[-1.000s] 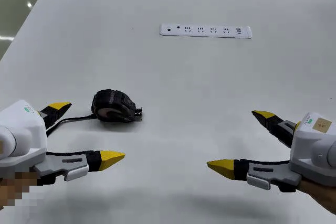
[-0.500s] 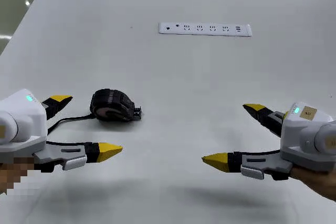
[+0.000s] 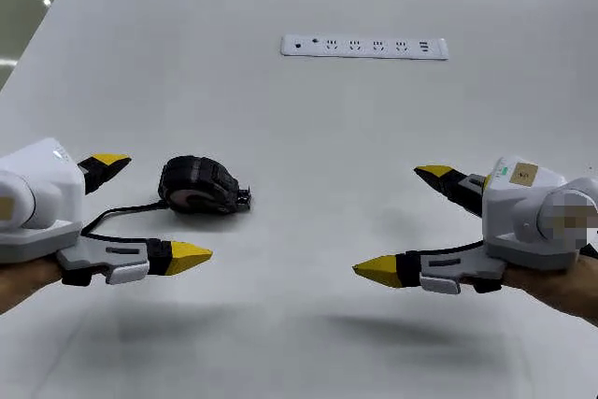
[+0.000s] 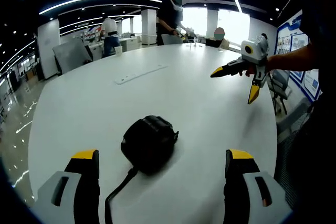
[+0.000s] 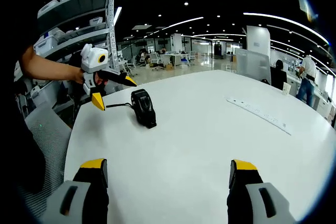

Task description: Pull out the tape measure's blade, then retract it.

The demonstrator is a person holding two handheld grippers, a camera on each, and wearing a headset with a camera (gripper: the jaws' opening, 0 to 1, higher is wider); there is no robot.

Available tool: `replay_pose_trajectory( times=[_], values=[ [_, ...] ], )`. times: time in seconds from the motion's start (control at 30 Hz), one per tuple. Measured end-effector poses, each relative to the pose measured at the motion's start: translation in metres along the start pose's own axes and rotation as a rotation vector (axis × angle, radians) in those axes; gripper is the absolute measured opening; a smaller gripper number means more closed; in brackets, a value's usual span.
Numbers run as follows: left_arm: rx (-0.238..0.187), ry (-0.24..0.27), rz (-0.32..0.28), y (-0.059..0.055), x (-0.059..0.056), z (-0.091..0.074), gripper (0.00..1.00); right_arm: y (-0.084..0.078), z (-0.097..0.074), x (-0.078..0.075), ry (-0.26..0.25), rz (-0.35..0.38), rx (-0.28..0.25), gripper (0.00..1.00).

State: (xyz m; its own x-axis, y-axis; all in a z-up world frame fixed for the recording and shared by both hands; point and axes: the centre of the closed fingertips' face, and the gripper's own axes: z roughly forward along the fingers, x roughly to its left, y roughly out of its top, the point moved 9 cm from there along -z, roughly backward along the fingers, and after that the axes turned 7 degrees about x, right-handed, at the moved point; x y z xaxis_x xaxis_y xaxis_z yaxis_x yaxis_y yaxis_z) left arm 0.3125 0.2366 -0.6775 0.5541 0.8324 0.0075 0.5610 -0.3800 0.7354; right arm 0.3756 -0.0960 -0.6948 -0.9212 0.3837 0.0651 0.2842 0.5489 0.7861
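I have both grippers hovering low over the white table [image 3: 308, 128], and neither one holds anything. My left gripper [image 3: 159, 206] has its yellow-tipped jaws spread wide, and the black tape measure [image 3: 198, 185] lies on the tabletop just ahead of them. In the left gripper view it sits in the gap between the two jaws, a little toward the left one and clear of both. In the head view the case lies near the tip of the farther jaw without touching it. A black wrist cord [image 3: 117, 216] runs from the back of the case toward the left gripper and comes in between its jaws, close along the left one. The blade's end hook [image 3: 245, 199] sits at the mouth of the case, on the side turned toward my right gripper [image 3: 394, 221]. That gripper is well apart from the tape measure, across a bare stretch of table, and its jaws also stand wide apart with nothing between them. In the right gripper view the tape measure lies far ahead, off to the left of the left jaw's line, with the left gripper just beyond it. A white power strip [image 3: 364, 47] lies flat on the table well beyond both grippers, more on the right gripper's side than the left's.
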Motion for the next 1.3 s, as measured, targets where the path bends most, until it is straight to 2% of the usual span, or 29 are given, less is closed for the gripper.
replay_pose_trajectory(
  times=[0.33,0.43,0.73,1.0,1.07,1.3],
  values=[
    [0.040,-0.033,0.071,0.006,0.006,0.006,0.92,0.009,0.015,-0.007,0.059,-0.060,0.021,0.91],
    [0.049,-0.050,0.098,0.008,0.008,0.008,0.86,0.013,0.021,-0.009,0.078,-0.073,0.019,0.88],
    [0.081,-0.077,0.149,0.014,0.018,0.016,0.77,0.024,0.043,-0.013,0.125,-0.148,0.038,0.79],
    [0.127,-0.106,0.215,0.015,0.025,0.021,0.67,0.034,0.062,-0.011,0.186,-0.222,0.054,0.69],
    [0.146,-0.108,0.257,0.015,0.029,0.022,0.63,0.036,0.068,-0.010,0.197,-0.228,0.056,0.67],
    [0.176,-0.141,0.299,0.018,0.036,0.028,0.57,0.043,0.085,-0.008,0.230,-0.269,0.068,0.60]
  ],
)
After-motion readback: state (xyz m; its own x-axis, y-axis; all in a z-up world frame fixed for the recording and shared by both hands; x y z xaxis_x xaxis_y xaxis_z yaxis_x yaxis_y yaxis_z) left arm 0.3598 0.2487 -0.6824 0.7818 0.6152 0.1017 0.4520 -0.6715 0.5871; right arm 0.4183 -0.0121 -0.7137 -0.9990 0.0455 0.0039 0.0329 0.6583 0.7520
